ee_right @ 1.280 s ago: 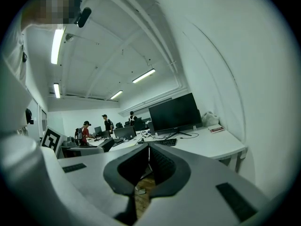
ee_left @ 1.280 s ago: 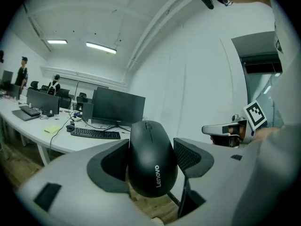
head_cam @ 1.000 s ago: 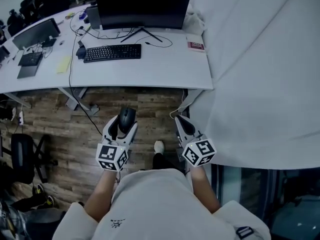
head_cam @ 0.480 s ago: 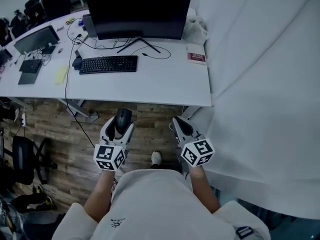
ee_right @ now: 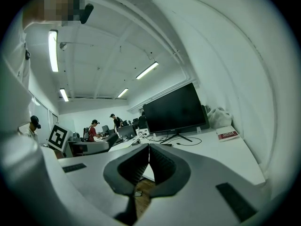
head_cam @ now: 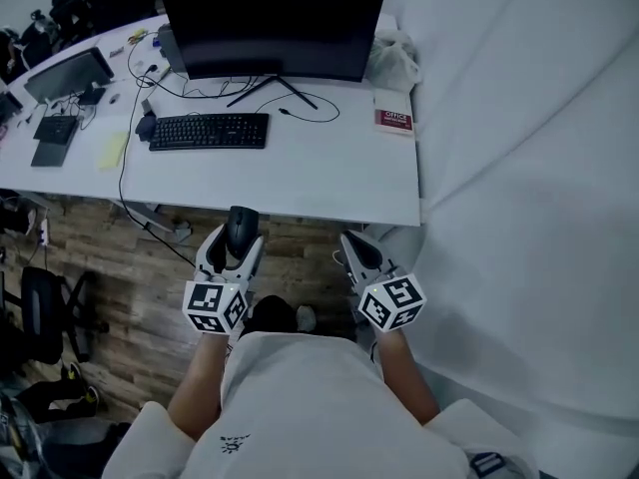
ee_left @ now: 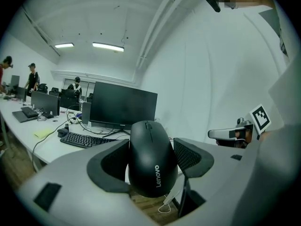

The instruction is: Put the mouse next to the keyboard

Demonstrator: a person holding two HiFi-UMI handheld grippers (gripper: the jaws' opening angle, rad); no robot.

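A black Lenovo mouse [head_cam: 240, 231] [ee_left: 151, 157] sits clamped between the jaws of my left gripper [head_cam: 233, 242] [ee_left: 151, 160], held just short of the white desk's [head_cam: 329, 183] front edge. The black keyboard [head_cam: 208, 131] [ee_left: 83, 140] lies on the desk's left part, in front of a large dark monitor [head_cam: 272, 28] [ee_left: 123, 105]. To the right, my right gripper [head_cam: 355, 251] [ee_right: 148, 164] hovers below the desk edge, its jaws pressed together with nothing between them.
A red-and-white booklet [head_cam: 393, 120] [ee_right: 227, 135] and a crumpled white bag [head_cam: 394, 60] lie at the desk's right. Cables [head_cam: 300, 103] trail under the monitor. White cloth [head_cam: 529, 168] hangs on the right. More desks [head_cam: 60, 98] and people [ee_right: 94, 128] stand to the left.
The desk has drawn nearer in the head view: both grippers, the left still clamping the mouse, now sit close to its front edge, over wooden floor.
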